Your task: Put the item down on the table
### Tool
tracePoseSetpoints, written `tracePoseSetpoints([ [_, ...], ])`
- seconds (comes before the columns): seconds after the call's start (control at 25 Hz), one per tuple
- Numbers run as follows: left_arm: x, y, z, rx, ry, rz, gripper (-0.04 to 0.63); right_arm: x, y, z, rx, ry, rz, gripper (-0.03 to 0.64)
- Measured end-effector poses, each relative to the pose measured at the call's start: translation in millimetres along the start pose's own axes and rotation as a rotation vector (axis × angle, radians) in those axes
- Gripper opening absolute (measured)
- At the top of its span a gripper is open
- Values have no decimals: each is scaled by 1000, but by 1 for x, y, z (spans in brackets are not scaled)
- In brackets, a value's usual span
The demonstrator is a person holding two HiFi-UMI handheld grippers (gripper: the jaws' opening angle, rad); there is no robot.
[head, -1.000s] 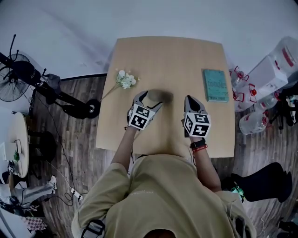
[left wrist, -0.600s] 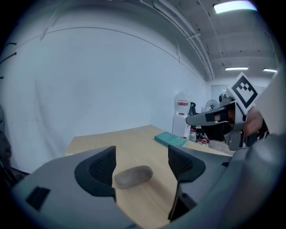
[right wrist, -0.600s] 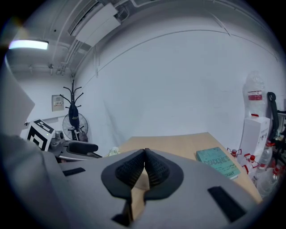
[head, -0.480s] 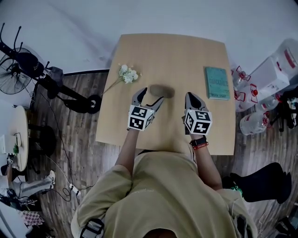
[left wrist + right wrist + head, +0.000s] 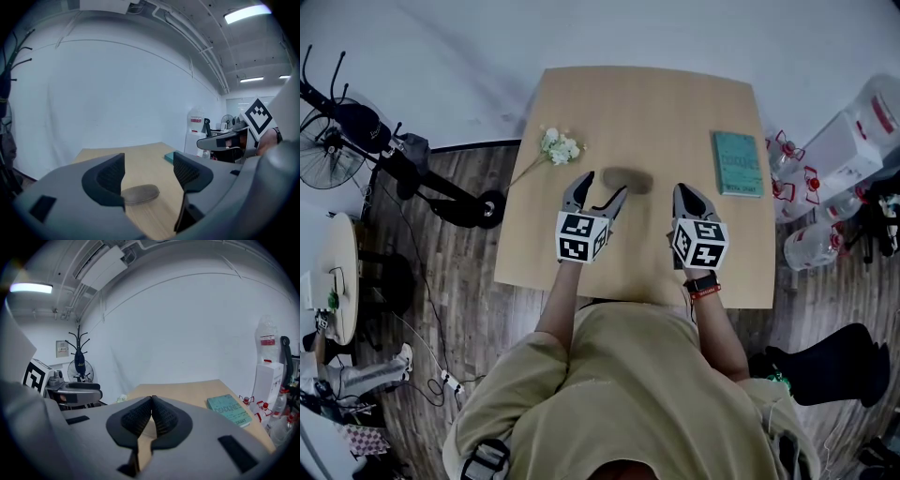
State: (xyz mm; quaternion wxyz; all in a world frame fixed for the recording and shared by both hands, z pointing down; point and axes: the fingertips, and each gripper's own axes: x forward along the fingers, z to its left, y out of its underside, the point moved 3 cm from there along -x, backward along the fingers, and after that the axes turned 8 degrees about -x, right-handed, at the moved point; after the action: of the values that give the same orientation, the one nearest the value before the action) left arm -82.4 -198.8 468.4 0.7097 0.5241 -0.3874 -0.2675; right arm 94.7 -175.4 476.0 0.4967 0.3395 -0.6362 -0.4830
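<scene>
Lying flat on the pale wooden table (image 5: 656,103), the item (image 5: 626,178), a smooth grey-brown oval like a soft pouch, rests free just ahead of the left gripper (image 5: 602,185). Its ribbed dark jaws stand wide apart and have just been closing a little, with nothing pressed between them. I think a careless swing of a jaw tip could push the item across the smooth wood; the right gripper (image 5: 685,191) is closed and empty.

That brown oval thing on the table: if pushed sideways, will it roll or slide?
The brown oval item lies low and flat on the table, so it would probably slide, not roll. Its matte, rounded surface looks soft, so it may give a little under a squeeze.
</scene>
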Motion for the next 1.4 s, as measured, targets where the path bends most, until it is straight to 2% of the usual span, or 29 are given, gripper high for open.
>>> tracePoseSetpoints([
  [0.12, -4, -7, 2, 8, -27, -41, 241, 1, -2, 3, -2, -3, -7, 14],
  [0.68, -16, -17, 9, 9, -93, -93, 69, 2, -13, 10, -24, -2, -30, 14],
  [0.84, -16, -20, 9, 7, -98, -95, 38, 4, -13, 11, -26, -5, -31, 14],
  [0.96, -15, -18, 12, -26, -110, -85, 25, 5, -13, 11, -25, -7, -32, 14],
  [1.12, -13, -15, 17, -76, -114, -76, 23, 6, -16, 9, -36, -11, -48, 14],
  [1.4, -9, -20, 19, -80, -91, -82, 23, 8, -20, 9, -37, -9, -68, 14],
])
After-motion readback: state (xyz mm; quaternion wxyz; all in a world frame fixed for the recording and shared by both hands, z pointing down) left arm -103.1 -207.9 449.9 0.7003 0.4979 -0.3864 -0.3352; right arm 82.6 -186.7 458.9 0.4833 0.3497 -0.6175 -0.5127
